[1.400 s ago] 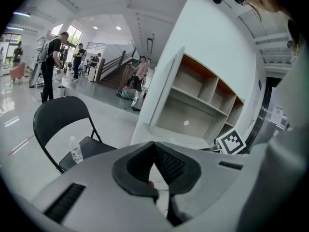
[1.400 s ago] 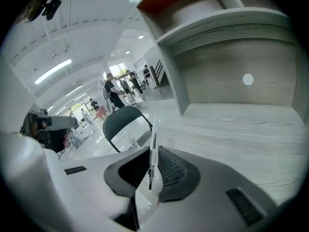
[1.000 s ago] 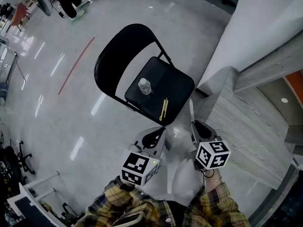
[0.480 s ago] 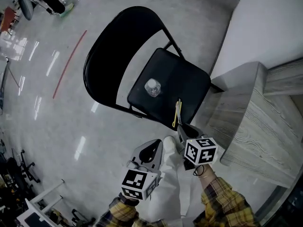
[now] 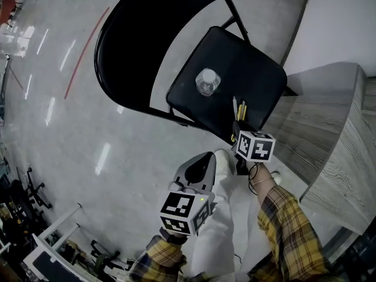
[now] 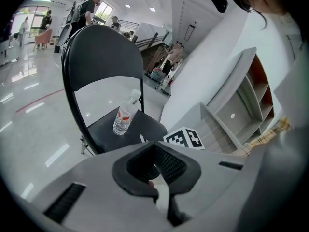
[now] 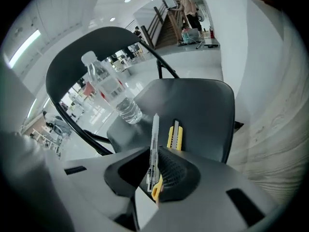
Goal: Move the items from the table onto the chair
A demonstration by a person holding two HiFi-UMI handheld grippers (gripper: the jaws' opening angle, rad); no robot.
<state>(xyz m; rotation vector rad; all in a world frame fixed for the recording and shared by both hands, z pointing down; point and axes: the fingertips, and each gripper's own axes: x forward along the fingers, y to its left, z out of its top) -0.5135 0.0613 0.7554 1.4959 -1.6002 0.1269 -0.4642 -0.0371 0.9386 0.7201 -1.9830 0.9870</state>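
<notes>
**Pen and its surroundings.** The pen (image 7: 153, 146), clear-barrelled, is clamped between the jaws of your right gripper (image 7: 154, 170). Its tip points out over the front part of the chair seat (image 7: 198, 103); whether it touches the seat cannot be told. In the right gripper view, a yellow utility knife (image 7: 175, 137) lies flat on the seat just beside the pen on its right, roughly parallel to it. Farther in, toward the backrest (image 5: 141, 34), a clear water bottle (image 5: 207, 81) stands upright on the seat, well apart from the knife. In the head view your right gripper is at the seat's near edge, its marker cube (image 5: 255, 145) facing up. Your left gripper (image 5: 204, 159) is nearer to you, short of the chair and over the glossy floor (image 5: 88, 134). Its jaws are pressed together with nothing between them. The grey wooden table (image 5: 329, 128) stands to the right of the chair.
</notes>
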